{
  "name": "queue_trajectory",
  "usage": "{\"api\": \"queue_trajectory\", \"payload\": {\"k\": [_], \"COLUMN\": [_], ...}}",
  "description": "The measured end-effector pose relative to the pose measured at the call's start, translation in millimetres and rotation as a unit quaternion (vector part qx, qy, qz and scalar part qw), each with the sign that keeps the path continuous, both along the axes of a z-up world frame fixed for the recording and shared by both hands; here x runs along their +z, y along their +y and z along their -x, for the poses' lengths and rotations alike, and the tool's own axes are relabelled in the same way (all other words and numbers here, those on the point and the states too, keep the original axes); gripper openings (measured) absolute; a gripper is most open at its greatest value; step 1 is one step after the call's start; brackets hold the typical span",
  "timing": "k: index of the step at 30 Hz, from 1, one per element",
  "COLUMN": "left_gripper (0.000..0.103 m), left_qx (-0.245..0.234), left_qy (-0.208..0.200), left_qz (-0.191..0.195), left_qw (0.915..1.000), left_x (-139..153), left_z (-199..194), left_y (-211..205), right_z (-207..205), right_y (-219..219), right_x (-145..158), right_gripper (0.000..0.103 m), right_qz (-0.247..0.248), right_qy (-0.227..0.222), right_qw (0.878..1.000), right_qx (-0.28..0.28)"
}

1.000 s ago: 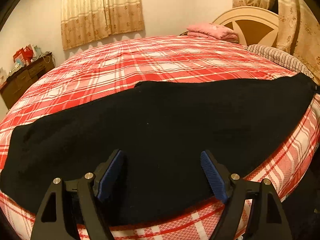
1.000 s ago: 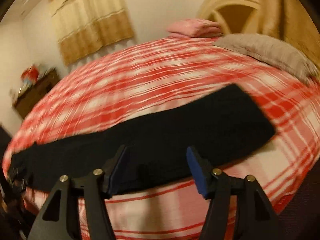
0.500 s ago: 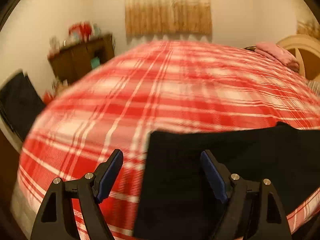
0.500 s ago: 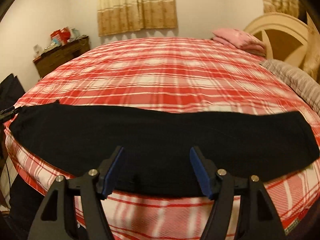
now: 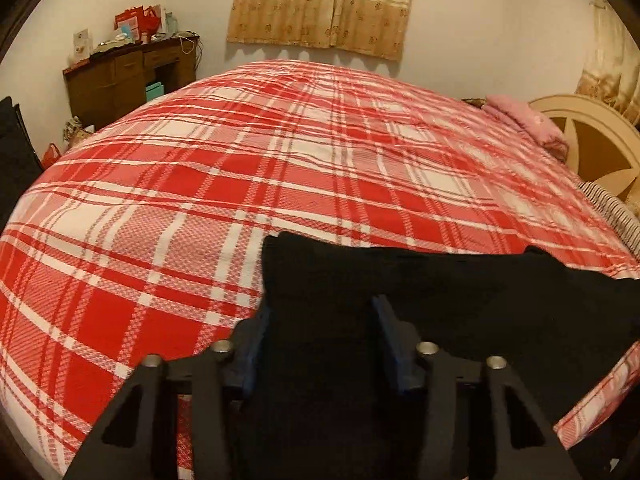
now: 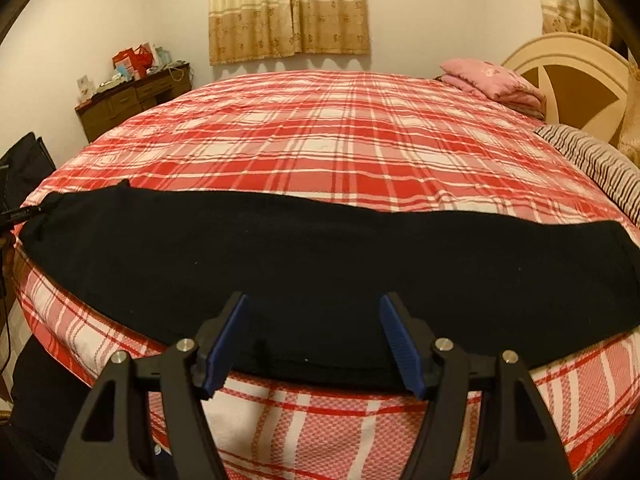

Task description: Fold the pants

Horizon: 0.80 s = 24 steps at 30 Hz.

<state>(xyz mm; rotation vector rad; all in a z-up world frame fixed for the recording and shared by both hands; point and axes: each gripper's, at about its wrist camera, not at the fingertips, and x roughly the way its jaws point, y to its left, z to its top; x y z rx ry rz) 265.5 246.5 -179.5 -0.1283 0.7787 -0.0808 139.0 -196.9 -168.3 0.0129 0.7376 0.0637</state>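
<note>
The black pants (image 6: 320, 264) lie flat in a long strip along the near edge of the bed (image 6: 340, 144), which has a red plaid cover. The right gripper (image 6: 314, 340) hangs over the middle of the strip, and its blue fingers (image 6: 228, 340) are spread wide with nothing between them. The left gripper (image 5: 318, 340) is down at one end of the pants (image 5: 440, 300). Its fingers (image 5: 390, 336) sit on each side of the cloth (it is hard to tell if they squeeze it). A pink pillow (image 6: 492, 80) rests near the headboard (image 6: 572, 76). A brown dresser (image 5: 124, 76) stands by the wall.
</note>
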Motion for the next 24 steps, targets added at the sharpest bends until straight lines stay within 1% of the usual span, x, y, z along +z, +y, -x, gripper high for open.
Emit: {"api": "queue_trajectory", "payload": {"k": [1,2,4,7,9,11,12,13,14,16,17,18,19,21,22,23,24], "left_gripper": [0.030,0.023,0.022,0.021,0.021,0.021,0.021,0.021,0.021,0.022,0.029,0.035,0.042,0.064,0.068,0.070,0.070], "left_qx": [0.001,-0.002,0.008,0.018,0.037,0.049,0.063,0.072,0.070,0.056,0.052,0.051,0.054,0.075,0.087,0.091,0.093], "left_qy": [-0.001,-0.006,-0.023,-0.048,-0.053,-0.056,-0.060,-0.061,-0.052,-0.025,-0.006,0.008,-0.001,0.000,-0.002,-0.005,-0.008], "left_qz": [0.002,0.015,0.022,0.046,0.062,0.056,0.041,0.035,0.036,0.037,0.024,-0.001,-0.018,-0.044,-0.059,-0.067,-0.080], "left_qw": [1.0000,0.9999,0.9995,0.9976,0.9960,0.9957,0.9954,0.9950,0.9956,0.9974,0.9984,0.9987,0.9984,0.9962,0.9944,0.9936,0.9924], "left_x": [0,3,7,15,22,28,32,33,32,22,15,9,10,12,13,14,14], "left_z": [0,1,5,11,12,10,10,9,7,0,-4,-6,-4,-2,2,4,9], "left_y": [2,6,9,16,26,34,41,47,56,60,59,55,52,49,48,48,49], "right_z": [0,0,0,1,3,5,6,6,7,7,6,5,3,-2,-3,-6,-7], "right_y": [1,0,0,0,-2,-4,-6,-7,-8,-9,-8,-8,-6,-3,-2,-3,-4], "right_x": [0,-1,-2,-1,2,5,7,8,9,10,9,8,6,-1,-5,-11,-14], "right_gripper": [0.071,0.071,0.071,0.071,0.071,0.072,0.072,0.073,0.073,0.076,0.078,0.078,0.078,0.078,0.079,0.079,0.079], "right_qz": [-0.002,-0.002,-0.003,-0.004,-0.008,-0.014,-0.017,-0.020,-0.021,-0.021,-0.022,-0.021,-0.017,-0.003,0.003,0.012,0.015], "right_qy": [0.000,0.000,0.000,-0.004,-0.013,-0.023,-0.028,-0.032,-0.034,-0.037,-0.035,-0.030,-0.020,-0.002,0.005,0.021,0.027], "right_qw": [1.000,1.000,1.000,1.000,1.000,1.000,0.999,0.999,0.999,0.999,0.999,0.999,1.000,1.000,1.000,1.000,0.999], "right_qx": [-0.002,-0.002,-0.004,-0.005,-0.008,-0.011,-0.013,-0.014,-0.016,-0.016,-0.014,-0.012,-0.008,-0.004,-0.005,-0.007,-0.008]}}
